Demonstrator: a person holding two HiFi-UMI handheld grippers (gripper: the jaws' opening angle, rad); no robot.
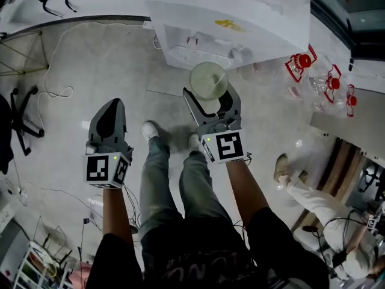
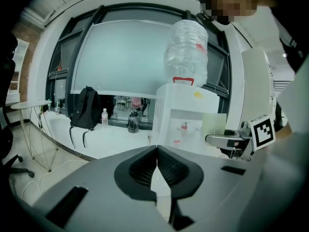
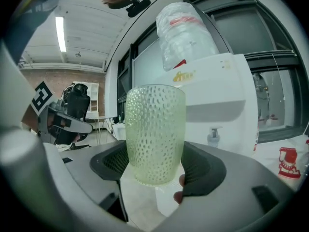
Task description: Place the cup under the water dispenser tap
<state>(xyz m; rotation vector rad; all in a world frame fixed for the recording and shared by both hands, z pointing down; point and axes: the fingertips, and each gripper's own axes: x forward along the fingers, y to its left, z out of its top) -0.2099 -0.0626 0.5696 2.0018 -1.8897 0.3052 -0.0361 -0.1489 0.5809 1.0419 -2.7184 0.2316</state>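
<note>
- Grey concrete floor lies below; a white water dispenser (image 3: 217,95) stands ahead.
- Right tongs (image 3: 157,167) clamp the empty cup (image 3: 154,129) low on its wall, short of the tap (image 3: 213,135).
- Left tongs (image 2: 157,153) are closed and empty.
- The dimpled, translucent cup looks light and rigid; its texture should aid grip.
- The dispenser's yellow logo (image 3: 183,76) is unreadable.

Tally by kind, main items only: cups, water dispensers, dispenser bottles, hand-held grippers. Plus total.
1 pale green dimpled translucent cup
1 white water dispenser
1 large clear inverted water bottle on top of it
2 hand-held grippers: left hand-held gripper shut, empty; right hand-held gripper shut on the cup
Total: 5
</note>
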